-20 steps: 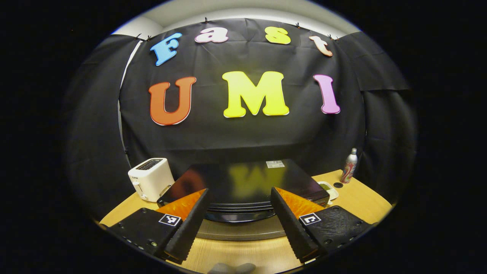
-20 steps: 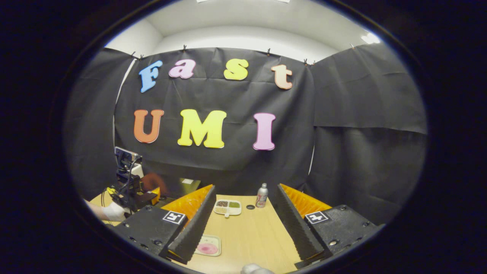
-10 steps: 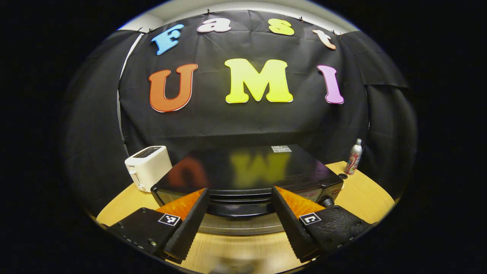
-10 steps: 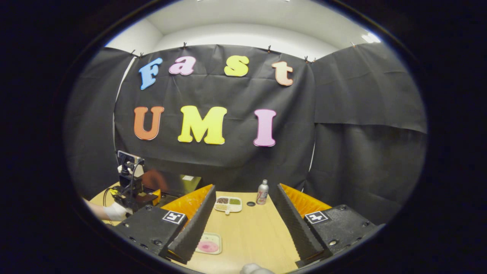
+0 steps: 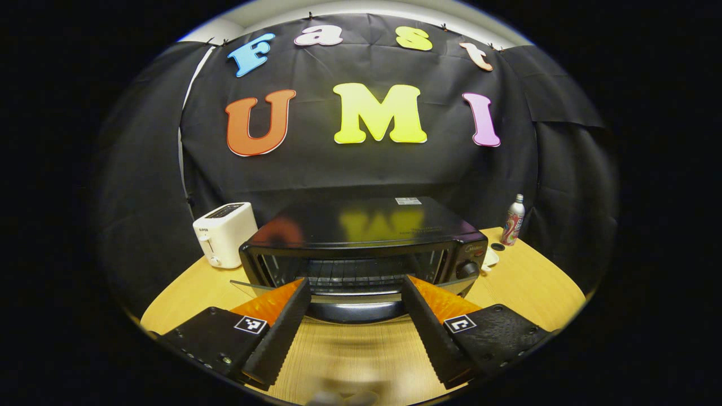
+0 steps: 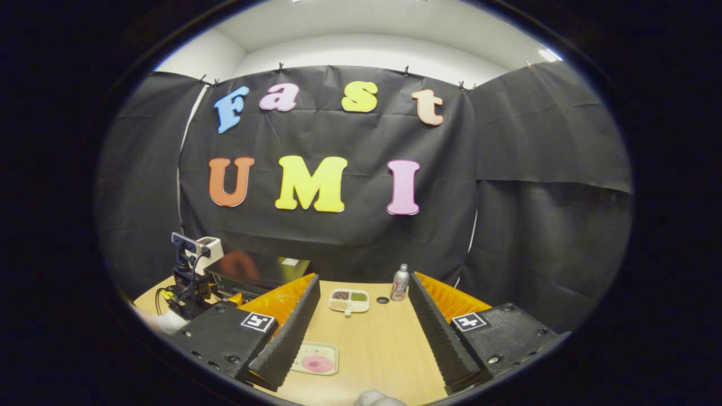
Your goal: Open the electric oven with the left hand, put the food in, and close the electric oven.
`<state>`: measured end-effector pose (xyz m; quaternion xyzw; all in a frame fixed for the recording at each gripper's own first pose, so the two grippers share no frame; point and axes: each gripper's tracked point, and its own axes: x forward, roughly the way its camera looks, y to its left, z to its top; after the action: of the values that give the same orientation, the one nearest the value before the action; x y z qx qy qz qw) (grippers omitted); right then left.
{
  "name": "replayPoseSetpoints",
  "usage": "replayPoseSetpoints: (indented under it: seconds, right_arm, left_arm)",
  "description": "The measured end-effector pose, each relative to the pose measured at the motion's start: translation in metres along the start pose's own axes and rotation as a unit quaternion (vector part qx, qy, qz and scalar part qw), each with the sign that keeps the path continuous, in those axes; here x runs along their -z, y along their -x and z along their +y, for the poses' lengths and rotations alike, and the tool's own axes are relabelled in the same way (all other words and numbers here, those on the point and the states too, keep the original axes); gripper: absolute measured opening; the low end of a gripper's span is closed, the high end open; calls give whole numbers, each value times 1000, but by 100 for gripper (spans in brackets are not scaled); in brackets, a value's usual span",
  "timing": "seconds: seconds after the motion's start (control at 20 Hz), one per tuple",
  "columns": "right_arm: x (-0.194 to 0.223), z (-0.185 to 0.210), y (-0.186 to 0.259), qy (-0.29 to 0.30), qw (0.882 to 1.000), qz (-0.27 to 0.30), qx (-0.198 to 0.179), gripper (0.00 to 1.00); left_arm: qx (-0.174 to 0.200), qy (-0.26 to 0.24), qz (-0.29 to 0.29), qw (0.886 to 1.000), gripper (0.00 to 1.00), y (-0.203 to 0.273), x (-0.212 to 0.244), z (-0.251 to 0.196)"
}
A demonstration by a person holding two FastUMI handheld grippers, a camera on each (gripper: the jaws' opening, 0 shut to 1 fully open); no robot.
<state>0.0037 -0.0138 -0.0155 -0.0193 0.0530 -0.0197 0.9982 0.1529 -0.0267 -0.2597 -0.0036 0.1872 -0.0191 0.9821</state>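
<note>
The black electric oven (image 5: 361,225) stands in the middle of the left gripper view. Its glass door (image 5: 251,286) is swung down and the wire rack (image 5: 350,275) inside shows. The door's dark handle (image 5: 352,311) lies between the fingers of my left gripper (image 5: 355,282), which is open and does not press on it. In the right gripper view, the pink food on its small tray (image 6: 317,362) lies on the table just below my open right gripper (image 6: 364,276). The oven (image 6: 256,269) sits to the left there.
A white toaster (image 5: 224,241) stands left of the oven, a can (image 5: 513,221) to its right at the back. In the right gripper view a divided dish (image 6: 350,300) and the can (image 6: 400,282) sit farther back, and a gloved hand (image 6: 163,321) holds the other gripper (image 6: 189,282).
The oven door has swung down with the left gripper's pull, and the rack inside now shows. The right gripper has shifted only slightly.
</note>
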Motion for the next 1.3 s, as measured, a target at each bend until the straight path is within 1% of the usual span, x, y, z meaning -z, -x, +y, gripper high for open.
replayPoseSetpoints:
  seconds: [0.05, 0.2, 0.25, 0.3, 0.35, 0.4, 0.45, 0.55, 0.6, 0.65, 0.8, 0.85, 0.9, 0.95, 1.0, 1.05, 1.15, 1.2, 1.3]
  right_arm:
    - [2, 1, 1, -1, 1000, 2, -2, 96]
    - [9, 7, 6, 0, 1000, 7, -9, 97]
    - [12, 9, 7, 2, 1000, 9, -10, 99]
    - [13, 10, 9, 4, 1000, 9, -11, 97]
    - [16, 9, 10, 7, 1000, 13, -10, 97]
    - [17, 9, 11, 8, 1000, 14, -11, 99]
    - [17, 9, 12, 7, 1000, 15, -9, 97]
    - [19, 8, 13, 6, 1000, 18, -6, 97]
    - [19, 8, 14, 5, 1000, 18, -6, 99]
    - [20, 9, 14, 5, 1000, 20, -5, 97]
    - [23, 12, 15, 10, 1000, 21, -9, 96]
    - [25, 11, 14, 13, 1000, 23, -10, 99]
    - [25, 12, 15, 13, 1000, 24, -10, 97]
    - [26, 13, 15, 12, 1000, 24, -11, 99]
    - [26, 14, 15, 13, 1000, 26, -10, 97]
    - [29, 14, 15, 14, 999, 28, -12, 97]
    - [30, 15, 16, 14, 999, 30, -14, 97]
    - [32, 14, 17, 15, 999, 34, -14, 97]
    - [35, 12, 17, 17, 999, 37, -12, 97]
  left_arm:
    - [1, 2, 4, 1000, 98, 5, 6, 0]
    - [6, 0, 17, 1000, 98, 20, 28, -3]
    - [6, 2, 21, 1000, 98, 26, 36, -2]
    - [5, 5, 28, 1000, 98, 29, 43, -2]
    - [5, 5, 33, 999, 98, 33, 51, -3]
    - [5, 3, 36, 999, 98, 36, 58, -4]
    - [5, 2, 41, 999, 98, 37, 63, -5]
    - [6, 6, 51, 999, 98, 42, 75, -6]
    - [6, 7, 57, 998, 98, 45, 81, -6]
    - [6, 6, 60, 998, 98, 45, 85, -7]
    - [6, 7, 80, 997, 98, 50, 106, -9]
    - [7, 7, 92, 996, 98, 50, 115, -10]
    - [7, 9, 100, 995, 97, 51, 123, -11]
    - [7, 13, 110, 994, 96, 52, 131, -13]
    - [7, 13, 119, 993, 96, 51, 140, -14]
    - [7, 16, 134, 991, 96, 50, 149, -14]
    - [7, 25, 148, 989, 96, 44, 158, -16]
    - [-8, 22, 156, 988, 96, 39, 161, -11]
    - [-25, 27, 171, 985, 97, 39, 167, -6]
